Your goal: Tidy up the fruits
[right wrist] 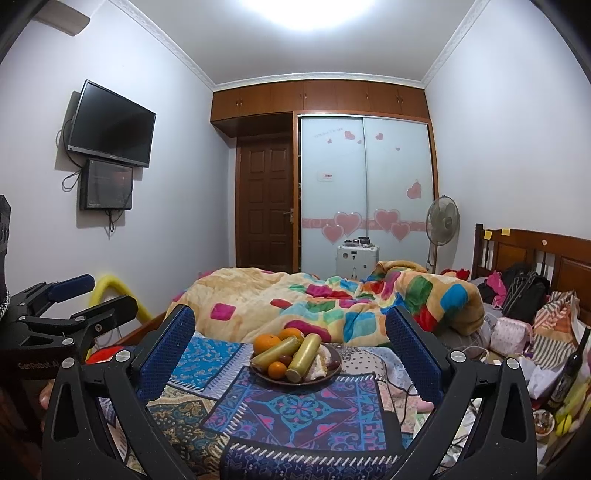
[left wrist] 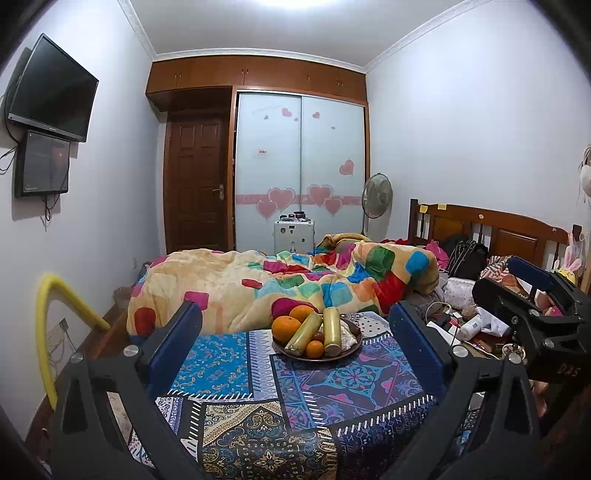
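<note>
Rumpled quilt (left wrist: 280,284) on bed, wall television (right wrist: 110,125), standing fan (left wrist: 376,195).

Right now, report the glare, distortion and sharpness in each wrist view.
Left wrist view: ceiling light blown out at the top edge, walls bowed by the fisheye, fruit plate sharp. Right wrist view: ceiling light glare larger, dark corners, fruit plate clear, left gripper dim at the left edge.

Brown plate (left wrist: 280,350) heaped with oranges (left wrist: 286,328) and two yellowish cylinders (left wrist: 305,332), on the patterned cloth (left wrist: 229,363)
</note>
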### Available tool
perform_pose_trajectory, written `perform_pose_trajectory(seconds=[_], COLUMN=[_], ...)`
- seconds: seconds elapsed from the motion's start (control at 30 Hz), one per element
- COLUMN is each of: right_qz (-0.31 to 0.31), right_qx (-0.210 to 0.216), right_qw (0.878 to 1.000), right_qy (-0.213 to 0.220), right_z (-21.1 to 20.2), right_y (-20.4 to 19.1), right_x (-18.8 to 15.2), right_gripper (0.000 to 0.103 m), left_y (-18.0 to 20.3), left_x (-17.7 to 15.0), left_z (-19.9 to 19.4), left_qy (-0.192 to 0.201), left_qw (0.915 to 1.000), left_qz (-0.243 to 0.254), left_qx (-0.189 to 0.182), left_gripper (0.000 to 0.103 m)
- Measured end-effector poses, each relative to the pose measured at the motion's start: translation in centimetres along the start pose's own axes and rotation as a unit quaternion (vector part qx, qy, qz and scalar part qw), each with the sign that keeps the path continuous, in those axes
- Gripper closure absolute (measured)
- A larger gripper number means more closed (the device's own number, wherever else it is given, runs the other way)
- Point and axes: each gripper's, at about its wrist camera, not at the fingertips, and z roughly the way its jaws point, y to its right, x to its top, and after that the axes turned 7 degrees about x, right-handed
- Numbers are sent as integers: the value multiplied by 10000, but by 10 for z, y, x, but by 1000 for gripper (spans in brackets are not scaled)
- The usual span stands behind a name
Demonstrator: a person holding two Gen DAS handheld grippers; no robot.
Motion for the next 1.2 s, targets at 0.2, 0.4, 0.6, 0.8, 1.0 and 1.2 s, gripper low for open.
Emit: perform_pose_trajectory(seconds=[0.2,0.4,0.6,0.8,1.0,1.2], right_qz=[-4,5,18,20,21,17], right_qx=[8,-2,-1,-13,-10,-9], right_qw=[10000,10000,10000,10000,10000,10000], right_qy=[0,9,1,20,24,25], right_z=[0,0,1,0,0,0], right_y=[-1,-1,-2,-1,-1,0], right_x=[0,2,4,4,3,3], right_gripper=[0,0,0,0,0,0], left_y=[-1,1,1,1,3,3], left_x=[-2,-2,-1,-2,-2,-2], left_z=[2,5,5,7,8,9], left_qy=[-28,-67,-71,-90,-118,-129], left_qw=[10000,10000,10000,10000,9999,9999], left_qz=[-5,-12,-19,-27,-16,-30], left_qx=[55,64,59,22,-54,-71], left_gripper=[0,0,0,0,0,0])
